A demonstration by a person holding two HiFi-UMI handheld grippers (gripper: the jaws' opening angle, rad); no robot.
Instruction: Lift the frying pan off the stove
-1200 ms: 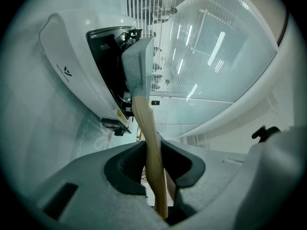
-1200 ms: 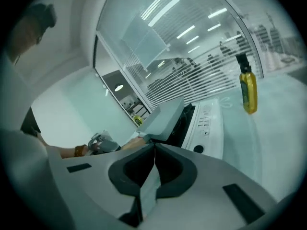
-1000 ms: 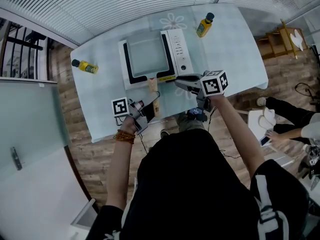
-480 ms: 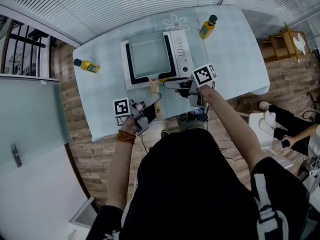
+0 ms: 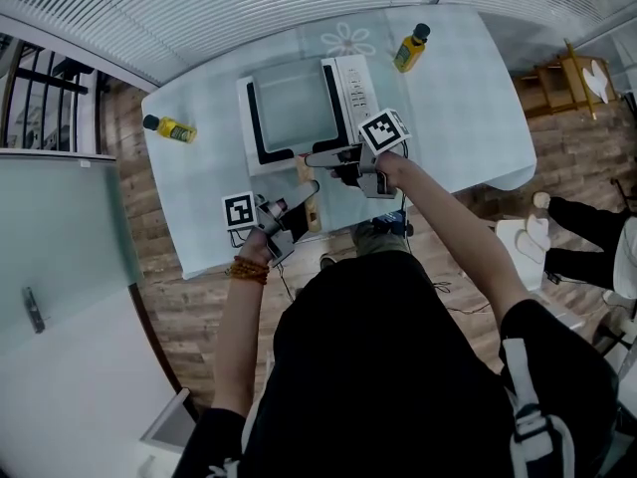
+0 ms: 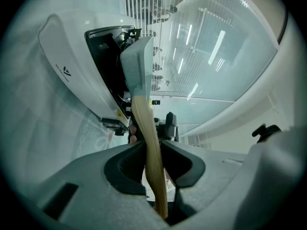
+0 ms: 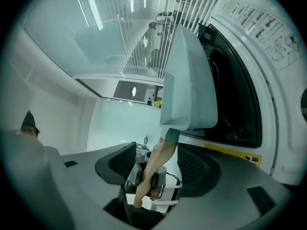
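Note:
A square grey frying pan (image 5: 292,108) sits on the white stove (image 5: 356,93), its wooden handle (image 5: 310,195) pointing toward me. My left gripper (image 5: 299,205) is shut on the handle's near end, and in the left gripper view the handle (image 6: 146,138) runs up between the pads to the pan (image 6: 139,66). My right gripper (image 5: 318,157) reaches in from the right at the handle's root. Its jaws have just been opening and stand wide. In the right gripper view (image 7: 156,163) the handle (image 7: 163,150) lies between them untouched, below the pan (image 7: 187,85).
The stove stands mid-table on a pale blue cloth (image 5: 199,197). One yellow bottle (image 5: 408,50) is at the back right, another (image 5: 171,129) lies at the left. A person's legs (image 5: 572,237) and a wooden stand (image 5: 562,73) are to the right.
My right gripper has swung left along the stove's front to the pan handle, rolling as it went, and its jaws have opened. The left gripper and the pan have not moved.

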